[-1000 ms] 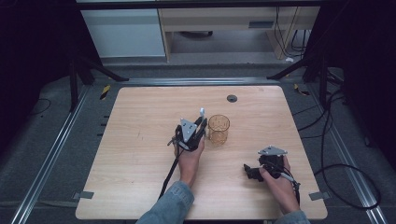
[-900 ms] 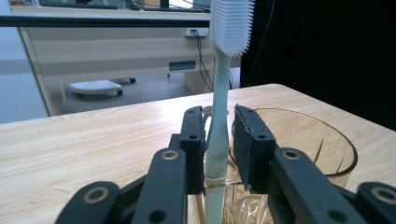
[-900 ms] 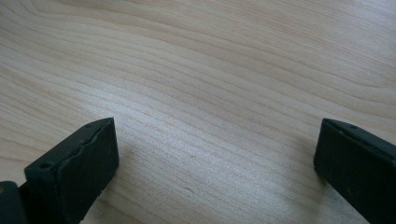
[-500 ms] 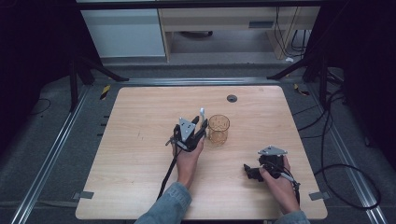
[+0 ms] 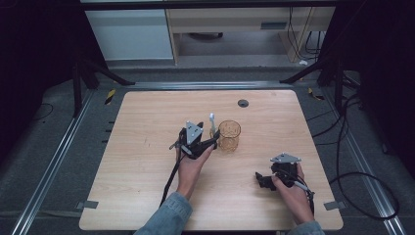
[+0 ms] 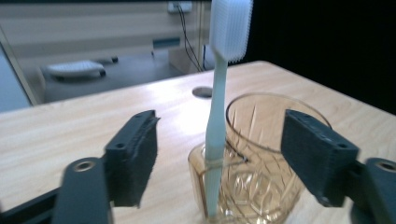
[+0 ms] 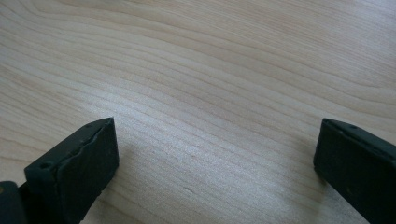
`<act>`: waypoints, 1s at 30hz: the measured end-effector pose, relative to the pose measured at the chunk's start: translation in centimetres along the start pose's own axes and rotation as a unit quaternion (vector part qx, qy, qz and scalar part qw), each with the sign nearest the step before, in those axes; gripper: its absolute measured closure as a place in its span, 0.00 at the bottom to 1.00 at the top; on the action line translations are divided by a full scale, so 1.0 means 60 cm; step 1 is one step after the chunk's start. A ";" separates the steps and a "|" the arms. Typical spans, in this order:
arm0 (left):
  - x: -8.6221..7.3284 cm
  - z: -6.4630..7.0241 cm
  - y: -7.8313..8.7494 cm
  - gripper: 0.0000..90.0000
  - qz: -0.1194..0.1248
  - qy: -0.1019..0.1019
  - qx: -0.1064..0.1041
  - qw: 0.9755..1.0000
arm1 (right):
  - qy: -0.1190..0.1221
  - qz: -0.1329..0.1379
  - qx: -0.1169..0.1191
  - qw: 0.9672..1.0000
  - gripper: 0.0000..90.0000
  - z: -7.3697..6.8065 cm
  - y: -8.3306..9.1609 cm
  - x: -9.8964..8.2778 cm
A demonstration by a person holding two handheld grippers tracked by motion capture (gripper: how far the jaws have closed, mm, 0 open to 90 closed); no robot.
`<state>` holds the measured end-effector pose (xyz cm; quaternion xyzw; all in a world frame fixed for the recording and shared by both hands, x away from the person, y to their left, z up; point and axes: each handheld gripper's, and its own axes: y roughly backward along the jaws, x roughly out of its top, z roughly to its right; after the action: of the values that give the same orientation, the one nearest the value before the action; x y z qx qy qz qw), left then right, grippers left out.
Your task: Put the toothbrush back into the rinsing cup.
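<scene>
From above, the left gripper (image 5: 211, 142) sat mid-table, right beside the amber glass (image 5: 229, 135), a white toothbrush (image 5: 212, 122) poking up between them. The left gripper view filled in the detail: the toothbrush (image 6: 219, 102) stood upright with its handle down inside the glass (image 6: 254, 158), leaning at the near rim, bristle head up top. Both jaws were spread wide to either side of brush and glass, touching neither. That view also caught a dark round hole (image 6: 202, 91) in the table (image 6: 56, 130) beyond.

Over to the right gripper view: bare wood grain (image 7: 210, 84) and two jaws held well apart, nothing between them. The high view placed that right gripper (image 5: 260, 180) low on the table near the right front corner, well apart from the glass, pointing left.

The left hand (image 5: 192, 166) reached forward, forearm in a denim sleeve (image 5: 166, 218); the right hand (image 5: 292, 192) lay close to the table's near edge.
</scene>
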<state>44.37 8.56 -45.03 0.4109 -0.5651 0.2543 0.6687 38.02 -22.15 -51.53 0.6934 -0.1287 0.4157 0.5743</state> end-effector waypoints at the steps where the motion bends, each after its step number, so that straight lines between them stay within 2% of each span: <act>1: 0.000 -0.001 0.000 0.27 -0.007 0.000 -0.005 1.000 | -0.001 0.000 0.000 1.000 0.00 0.000 0.000 0.000; 6: -0.002 -0.003 0.002 0.19 -0.039 -0.015 -0.021 0.999 | -0.001 0.000 0.001 1.000 0.00 0.000 0.000 0.000; 13: -0.003 -0.002 0.007 0.15 -0.058 -0.028 -0.025 0.998 | 0.000 0.000 0.001 1.000 0.00 0.000 0.000 0.000; 16: -0.003 -0.003 0.010 0.14 -0.071 -0.039 -0.031 0.996 | 0.000 0.000 0.001 1.000 0.00 0.000 0.000 0.000; 19: -0.006 -0.003 0.010 0.12 -0.095 -0.056 -0.034 0.993 | 0.000 0.000 0.000 1.000 0.00 0.000 0.000 0.000; 26: -0.016 -0.005 0.017 0.10 -0.133 -0.071 -0.047 0.988 | 0.000 0.000 0.000 1.000 0.00 0.000 0.000 0.000; 30: -0.019 -0.003 0.020 0.09 -0.166 -0.078 -0.058 0.981 | 0.000 0.000 0.000 1.000 0.00 0.000 0.000 0.000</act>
<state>43.25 9.50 -45.84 0.4781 -0.5533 0.0737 0.6781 38.01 -22.14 -51.53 0.6937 -0.1288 0.4153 0.5741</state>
